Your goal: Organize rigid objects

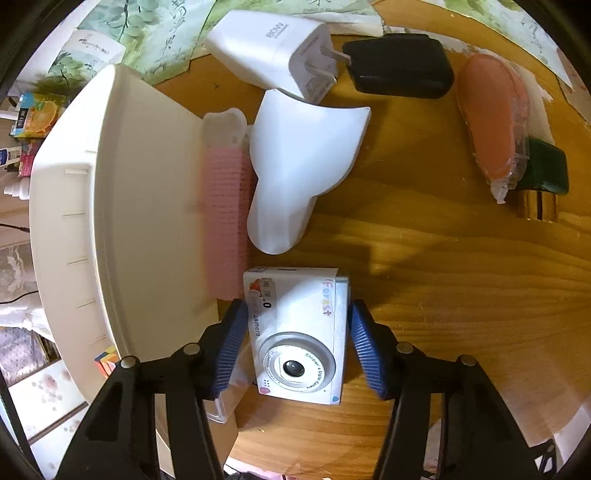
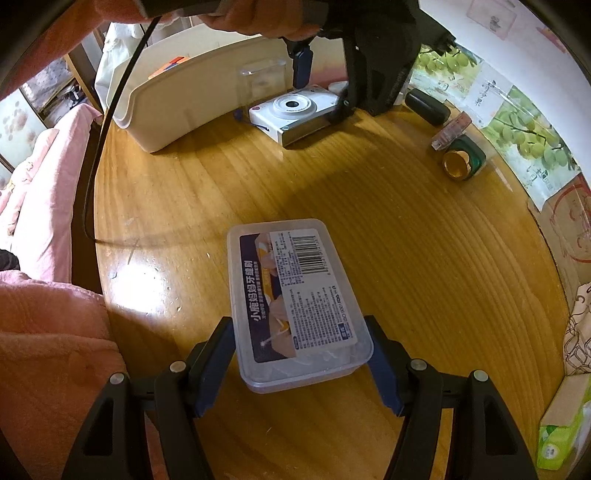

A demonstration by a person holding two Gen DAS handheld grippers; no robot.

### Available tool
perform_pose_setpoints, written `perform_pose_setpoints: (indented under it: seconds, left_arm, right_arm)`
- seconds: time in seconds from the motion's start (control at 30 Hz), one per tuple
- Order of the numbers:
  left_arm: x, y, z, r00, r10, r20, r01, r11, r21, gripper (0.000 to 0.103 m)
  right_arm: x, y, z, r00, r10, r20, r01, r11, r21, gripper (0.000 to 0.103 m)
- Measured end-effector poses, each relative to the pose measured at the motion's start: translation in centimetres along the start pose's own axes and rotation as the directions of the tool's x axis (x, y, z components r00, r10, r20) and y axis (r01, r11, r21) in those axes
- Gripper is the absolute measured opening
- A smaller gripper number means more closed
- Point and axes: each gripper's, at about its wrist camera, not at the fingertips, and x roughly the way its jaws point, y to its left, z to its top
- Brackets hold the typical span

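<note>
A white children's toy camera (image 1: 299, 332) lies lens-up on the wooden table beside the cream bin (image 1: 74, 184). My left gripper (image 1: 297, 314) straddles it, and the blue pads (image 1: 229, 350) sit against its two short sides. The right wrist view shows the same camera (image 2: 295, 107) under the left gripper (image 2: 321, 86), with a person's hand (image 2: 258, 18) above. My right gripper (image 2: 299, 332) is shut on a clear lidded plastic box (image 2: 295, 295) with a printed label, holding it a little above the table.
Beyond the camera lie a pink ridged roller (image 1: 223, 206), a white scoop-shaped piece (image 1: 295, 166), a white charger (image 1: 277, 48), a black case (image 1: 399, 66), an orange tape dispenser (image 1: 491, 122) and a green gold-capped bottle (image 1: 543, 177). A tissue box (image 2: 557, 435) stands right, pink cloth (image 2: 44, 332) left.
</note>
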Motion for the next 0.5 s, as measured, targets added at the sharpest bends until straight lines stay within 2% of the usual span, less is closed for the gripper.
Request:
perform_pose_setpoints:
  seconds: [0.23, 0.3, 0.33, 0.5]
  left_arm:
    - [0.1, -1.2, -2.3, 1.0, 0.003, 0.021, -0.004, 1.0, 0.031, 0.06]
    - [0.1, -1.0, -2.7, 1.0, -0.005, 0.016, 0.004, 0.999, 0.035, 0.06]
    - [0.9, -2.5, -3.9, 1.0, -0.011, 0.009, 0.011, 0.999, 0.038, 0.06]
    - [1.1, -2.3, -5.1, 0.998, -0.059, -0.012, 0.059, 0.998, 0.021, 0.057]
  right_arm:
    - [-0.1, -0.2, 0.1, 1.0, 0.008, -0.002, -0.008, 1.0, 0.026, 0.068]
    - [-0.2, -0.3, 0.0, 1.0, 0.005, 0.004, -0.005, 0.999, 0.044, 0.068]
    - [-0.3, -0.4, 0.0, 1.0, -0.002, 0.006, 0.002, 0.999, 0.055, 0.068]
    - [-0.5, -1.4, -0.3, 1.0, -0.023, 0.0, 0.023, 0.991, 0.133, 0.068]
